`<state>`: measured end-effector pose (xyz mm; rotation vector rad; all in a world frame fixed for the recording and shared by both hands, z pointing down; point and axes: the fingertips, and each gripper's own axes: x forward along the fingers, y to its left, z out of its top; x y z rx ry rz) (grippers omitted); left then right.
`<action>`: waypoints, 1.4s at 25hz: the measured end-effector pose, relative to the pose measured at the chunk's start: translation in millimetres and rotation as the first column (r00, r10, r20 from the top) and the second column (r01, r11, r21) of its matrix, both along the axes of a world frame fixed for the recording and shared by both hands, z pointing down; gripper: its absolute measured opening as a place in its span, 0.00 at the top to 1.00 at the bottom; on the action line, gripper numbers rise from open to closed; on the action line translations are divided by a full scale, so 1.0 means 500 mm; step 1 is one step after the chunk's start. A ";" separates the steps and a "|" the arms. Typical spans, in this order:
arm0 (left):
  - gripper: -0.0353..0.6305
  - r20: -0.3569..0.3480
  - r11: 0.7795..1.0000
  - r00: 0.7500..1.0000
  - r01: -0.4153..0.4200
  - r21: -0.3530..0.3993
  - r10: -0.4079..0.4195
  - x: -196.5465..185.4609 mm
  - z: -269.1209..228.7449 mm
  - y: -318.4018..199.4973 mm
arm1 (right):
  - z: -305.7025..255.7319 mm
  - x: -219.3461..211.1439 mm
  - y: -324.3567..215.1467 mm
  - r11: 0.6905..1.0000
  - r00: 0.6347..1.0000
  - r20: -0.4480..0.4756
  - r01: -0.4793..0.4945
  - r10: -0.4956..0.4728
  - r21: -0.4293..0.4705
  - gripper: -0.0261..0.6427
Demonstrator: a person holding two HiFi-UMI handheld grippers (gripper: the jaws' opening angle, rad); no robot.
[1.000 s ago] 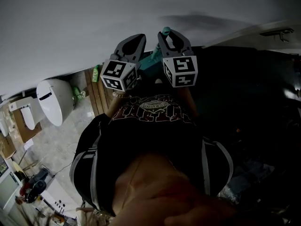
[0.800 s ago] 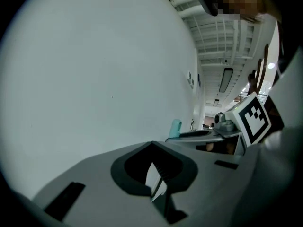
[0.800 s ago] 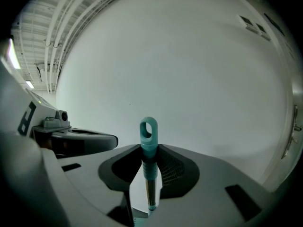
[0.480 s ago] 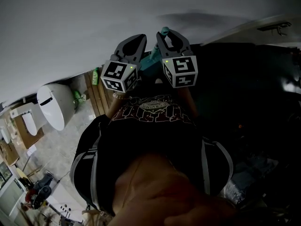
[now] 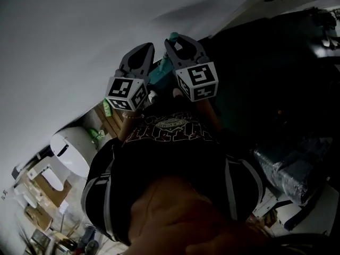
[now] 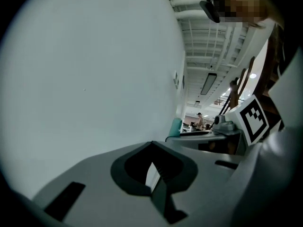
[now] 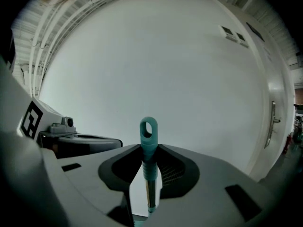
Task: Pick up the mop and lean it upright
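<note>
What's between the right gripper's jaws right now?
The mop handle, gripped by the right gripper, teal looped end sticking out; seen in the right gripper view.

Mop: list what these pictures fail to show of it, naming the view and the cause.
Mop head: in no view; in the head view the person's torso hides the lower end.
Handle below the right gripper: hidden by its jaws in the right gripper view.
Left gripper view: only the handle's tip shows, behind the right gripper.

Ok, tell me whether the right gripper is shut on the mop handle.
Shut on it: the right gripper pinches the teal mop handle between its jaws, looped end poking past them.
</note>
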<state>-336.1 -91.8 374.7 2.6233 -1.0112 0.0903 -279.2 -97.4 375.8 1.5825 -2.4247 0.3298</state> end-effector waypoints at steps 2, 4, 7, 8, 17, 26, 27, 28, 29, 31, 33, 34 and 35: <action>0.88 -0.004 0.998 0.998 -0.065 -0.003 0.065 0.023 0.003 0.003 | -0.006 0.021 0.009 0.999 0.999 0.007 -0.050 0.049 0.007 0.79; 0.88 -0.006 0.992 0.992 -0.125 -0.006 0.125 0.046 0.005 0.006 | -0.011 0.044 0.017 0.995 0.995 0.012 -0.101 0.101 0.014 0.79; 0.88 -0.008 0.978 0.978 -0.208 -0.008 0.208 0.084 0.006 0.012 | -0.015 0.083 0.032 0.984 0.984 0.013 -0.179 0.179 0.018 0.79; 0.88 -0.010 0.972 0.972 -0.236 -0.009 0.236 0.097 0.007 0.015 | -0.015 0.097 0.038 0.978 0.978 0.010 -0.208 0.207 0.018 0.79; 0.88 -0.011 0.918 0.918 -0.396 -0.010 0.396 0.248 0.016 0.058 | -0.005 0.260 0.097 0.925 0.925 0.001 -0.380 0.380 0.019 0.79; 0.88 0.008 0.893 0.893 -0.450 -0.017 0.450 0.472 0.015 0.096 | -0.020 0.489 0.142 0.899 0.900 0.021 -0.437 0.436 0.034 0.79; 0.88 0.008 0.891 0.891 -0.453 -0.013 0.453 0.504 0.015 0.102 | -0.019 0.517 0.148 0.899 0.900 0.023 -0.436 0.436 0.034 0.79; 0.88 0.008 0.890 0.890 -0.456 -0.009 0.456 0.535 0.014 0.107 | -0.019 0.544 0.153 0.900 0.901 0.024 -0.435 0.434 0.035 0.79; 0.88 0.006 0.889 0.889 -0.457 -0.006 0.457 0.566 0.013 0.113 | -0.019 0.570 0.158 0.901 0.902 0.025 -0.433 0.432 0.036 0.79; 0.88 0.004 0.888 0.888 -0.460 -0.005 0.460 0.629 0.012 0.127 | -0.023 0.625 0.169 0.903 0.904 0.025 -0.427 0.427 0.041 0.79; 0.88 -0.002 0.890 0.890 -0.457 0.000 0.457 0.692 0.009 0.142 | -0.028 0.682 0.182 0.906 0.907 0.021 -0.420 0.420 0.045 0.79; 0.88 -0.010 0.892 0.892 -0.452 0.006 0.452 0.723 0.005 0.150 | -0.029 0.709 0.189 0.908 0.909 0.018 -0.416 0.415 0.046 0.79; 0.88 -0.018 0.895 0.895 -0.447 0.009 0.447 0.751 0.003 0.158 | -0.029 0.735 0.197 0.910 0.911 0.014 -0.411 0.411 0.047 0.79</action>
